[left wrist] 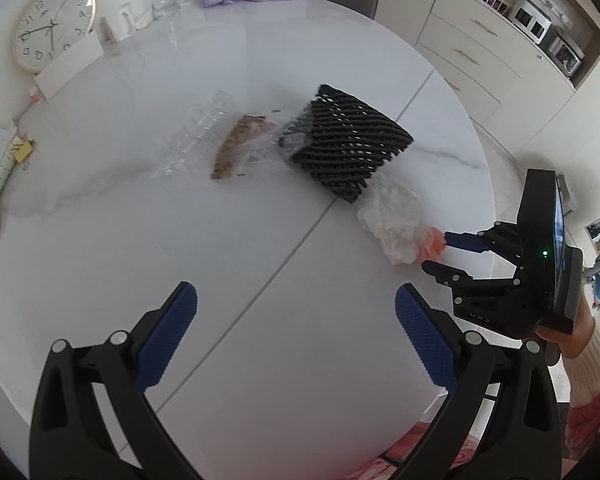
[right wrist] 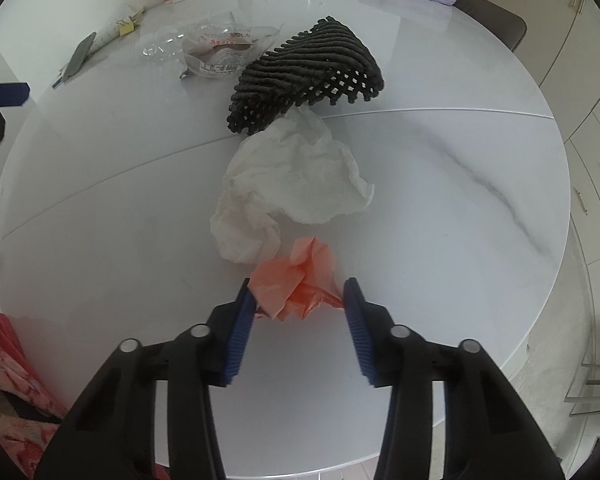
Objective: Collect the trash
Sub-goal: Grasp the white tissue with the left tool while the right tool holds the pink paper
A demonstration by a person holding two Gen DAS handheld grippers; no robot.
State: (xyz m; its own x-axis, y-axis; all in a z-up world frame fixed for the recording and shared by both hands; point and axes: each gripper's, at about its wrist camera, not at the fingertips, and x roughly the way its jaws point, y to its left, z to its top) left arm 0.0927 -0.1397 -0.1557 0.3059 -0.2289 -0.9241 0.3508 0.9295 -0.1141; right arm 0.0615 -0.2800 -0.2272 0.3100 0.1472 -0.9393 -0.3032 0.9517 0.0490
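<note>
Near the table's right edge, the right gripper has its blue pads pressed against both sides of a crumpled orange paper, which lies on the marble top just beside a crumpled white tissue. Toward the table's middle, past the tissue, sit a black mesh sleeve and clear plastic wrappers. The left gripper hovers above the near edge, jaws spread wide and empty.
</note>
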